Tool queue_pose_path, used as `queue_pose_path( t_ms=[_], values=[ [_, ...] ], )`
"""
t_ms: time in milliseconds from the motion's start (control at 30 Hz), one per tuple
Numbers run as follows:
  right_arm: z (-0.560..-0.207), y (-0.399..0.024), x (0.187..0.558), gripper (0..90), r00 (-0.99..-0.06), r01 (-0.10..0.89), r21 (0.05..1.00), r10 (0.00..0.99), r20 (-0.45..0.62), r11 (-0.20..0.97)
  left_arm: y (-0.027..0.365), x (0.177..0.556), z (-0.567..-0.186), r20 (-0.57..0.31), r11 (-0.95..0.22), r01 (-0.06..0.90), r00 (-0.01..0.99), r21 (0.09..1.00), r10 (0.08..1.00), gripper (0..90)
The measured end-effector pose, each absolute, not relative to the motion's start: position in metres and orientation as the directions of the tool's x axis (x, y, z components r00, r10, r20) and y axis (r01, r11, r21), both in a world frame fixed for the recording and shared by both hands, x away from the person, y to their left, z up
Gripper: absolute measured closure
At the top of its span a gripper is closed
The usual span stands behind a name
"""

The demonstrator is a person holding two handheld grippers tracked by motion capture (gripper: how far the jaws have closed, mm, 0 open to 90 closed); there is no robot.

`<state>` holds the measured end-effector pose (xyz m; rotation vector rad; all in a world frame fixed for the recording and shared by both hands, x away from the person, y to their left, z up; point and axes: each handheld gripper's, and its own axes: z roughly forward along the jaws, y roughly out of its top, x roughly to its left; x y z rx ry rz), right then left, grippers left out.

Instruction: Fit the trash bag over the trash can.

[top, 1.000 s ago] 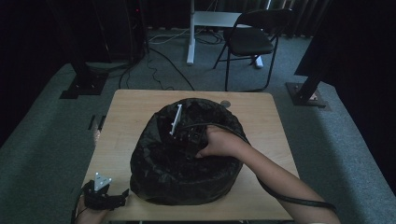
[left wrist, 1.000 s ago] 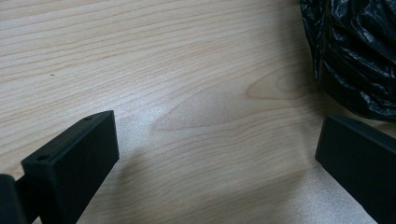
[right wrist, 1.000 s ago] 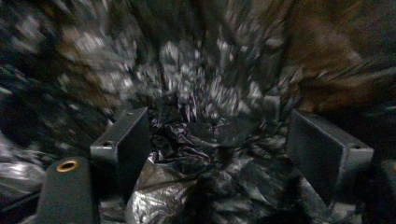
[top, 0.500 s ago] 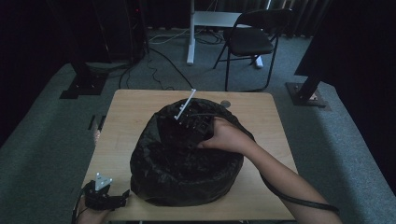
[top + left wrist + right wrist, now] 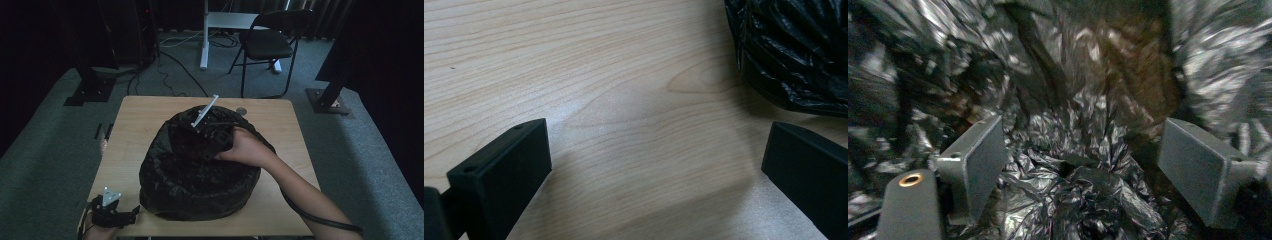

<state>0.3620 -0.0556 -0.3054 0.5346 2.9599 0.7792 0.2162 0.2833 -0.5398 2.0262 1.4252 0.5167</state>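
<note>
Bag (image 5: 200, 172) — black, crinkled plastic — sat mid-table (image 5: 140, 125), just right of the left gripper (image 5: 112, 216), its jaws spread wide over bare wood. Farther right, right gripper (image 5: 212, 131) plunged inside the bag — jaws parted, crumpled film between, ungrasped.
</note>
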Motion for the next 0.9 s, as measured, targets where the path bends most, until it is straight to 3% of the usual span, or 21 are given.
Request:
queue_pose_path(
  t_ms=[400,900],
  values=[
    [-0.275,-0.105,0.35,18.9,-0.948,0.255,0.743,0.312,0.065,0.618,0.286,0.214,-0.535,-0.057,-0.205,0.693,0.335,0.692,0.941,0.0],
    [-0.267,-0.15,0.338,15.6,-0.94,0.232,0.846,0.335,0.067,0.48,0.286,0.214,-0.533,-0.072,-0.201,0.677,0.352,0.708,0.933,0.0]
  ],
)
